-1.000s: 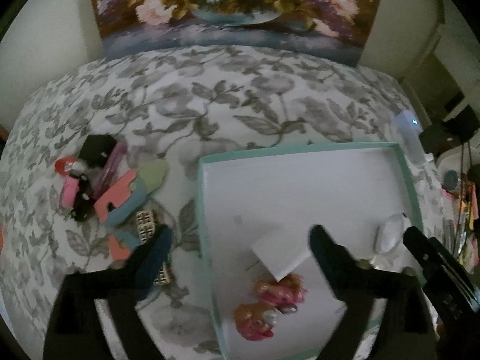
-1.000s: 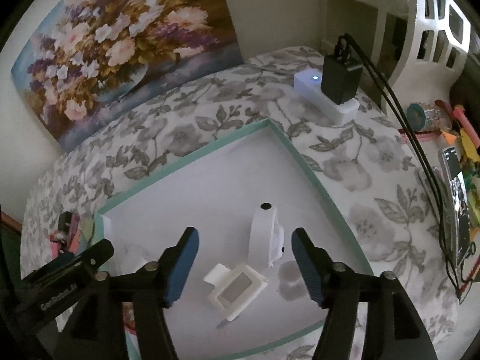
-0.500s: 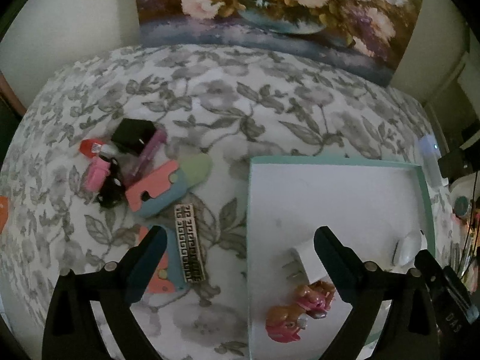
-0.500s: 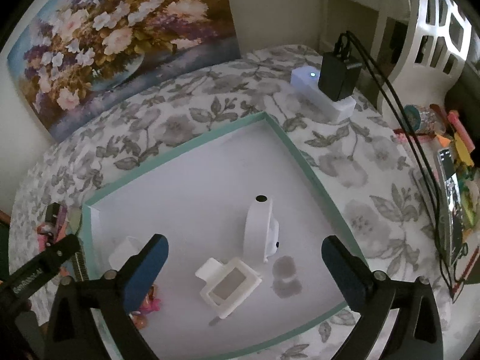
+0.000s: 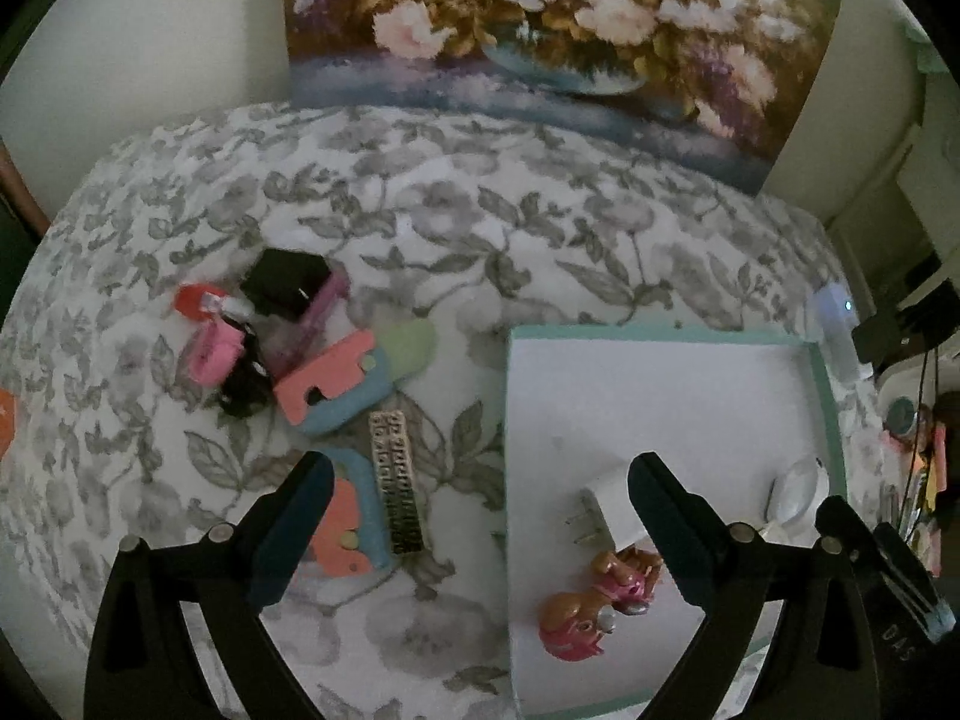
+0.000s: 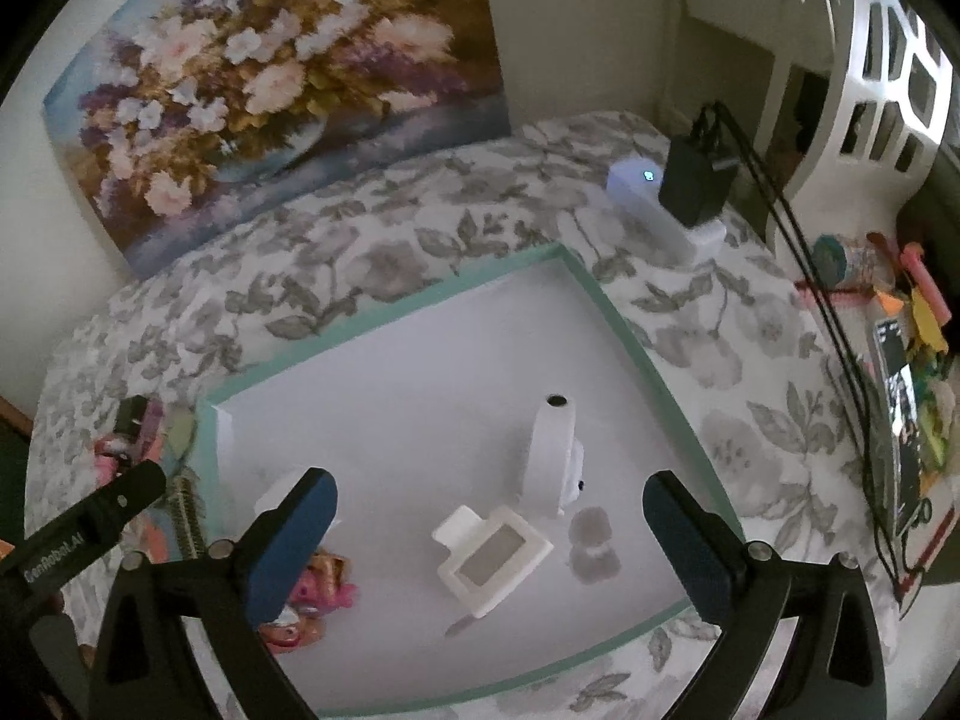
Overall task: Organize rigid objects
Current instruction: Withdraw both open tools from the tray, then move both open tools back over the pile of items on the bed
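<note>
Inside the teal-rimmed tray (image 6: pixel 624 324) on the floral bedspread (image 5: pixel 420 204) lie several sorted pieces: a white plug adapter (image 5: pixel 606 504), two pink toy figures (image 5: pixel 600 606), a white square frame piece (image 6: pixel 492 558) and an upright white device (image 6: pixel 552 450). Roughly half the job looks done. A cluster waits outside on the bedspread: a black block (image 5: pixel 285 285), pink and blue foam pieces (image 5: pixel 336 384), a patterned metal bar (image 5: pixel 399 480) and small pink items too dim to name. The right tool (image 6: pixel 489 534) has just been opening and stands spread wide over the frame piece, gripping nothing. The left tool (image 5: pixel 480 516) is also wide apart and empty, straddling the tray's edge. Its finger hides part of the lower foam piece, and the clutter at far right is unreadable.
</note>
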`<state>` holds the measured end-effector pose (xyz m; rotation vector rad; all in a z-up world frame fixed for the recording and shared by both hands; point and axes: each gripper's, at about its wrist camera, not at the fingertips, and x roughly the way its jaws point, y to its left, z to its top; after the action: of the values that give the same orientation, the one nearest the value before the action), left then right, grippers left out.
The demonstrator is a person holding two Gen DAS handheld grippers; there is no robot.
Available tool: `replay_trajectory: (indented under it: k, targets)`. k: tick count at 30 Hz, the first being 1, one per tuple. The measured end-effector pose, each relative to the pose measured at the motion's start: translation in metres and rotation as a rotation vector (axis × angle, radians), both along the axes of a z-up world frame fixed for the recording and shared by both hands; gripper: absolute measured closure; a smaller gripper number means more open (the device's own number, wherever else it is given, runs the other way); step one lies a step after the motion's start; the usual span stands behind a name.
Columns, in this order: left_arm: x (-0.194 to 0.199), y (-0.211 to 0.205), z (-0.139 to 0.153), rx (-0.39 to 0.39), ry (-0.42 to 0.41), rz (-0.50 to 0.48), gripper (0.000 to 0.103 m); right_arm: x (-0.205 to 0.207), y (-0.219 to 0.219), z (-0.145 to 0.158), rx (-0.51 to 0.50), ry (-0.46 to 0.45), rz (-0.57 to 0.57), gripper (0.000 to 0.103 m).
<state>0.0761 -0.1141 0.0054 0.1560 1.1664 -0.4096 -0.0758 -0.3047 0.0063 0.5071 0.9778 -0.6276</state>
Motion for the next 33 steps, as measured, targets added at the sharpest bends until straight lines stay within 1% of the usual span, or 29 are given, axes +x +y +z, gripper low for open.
replay_trajectory:
  k: [6,12,16,21,28,33]
  targets:
    - [0.010,0.023,0.017,0.010,-0.034,0.032,0.004,0.006,0.019,0.022,-0.041,-0.051,0.056,0.000]
    - [0.022,0.051,0.026,0.047,-0.074,0.066,0.004,0.021,0.046,0.029,-0.028,-0.098,0.125,0.000]
    - [0.033,0.075,0.028,0.030,-0.068,0.111,0.004,0.035,0.067,0.028,-0.026,-0.099,0.175,0.000]
    - [0.048,0.106,0.026,0.065,-0.073,0.167,0.004,0.055,0.096,0.024,0.007,-0.116,0.240,0.000]
    - [0.064,0.147,0.022,0.049,-0.052,0.240,0.004,0.084,0.139,0.013,0.018,-0.098,0.336,0.000]
    - [0.071,0.168,0.018,0.058,-0.047,0.268,0.004,0.094,0.156,0.004,0.026,-0.088,0.370,0.000]
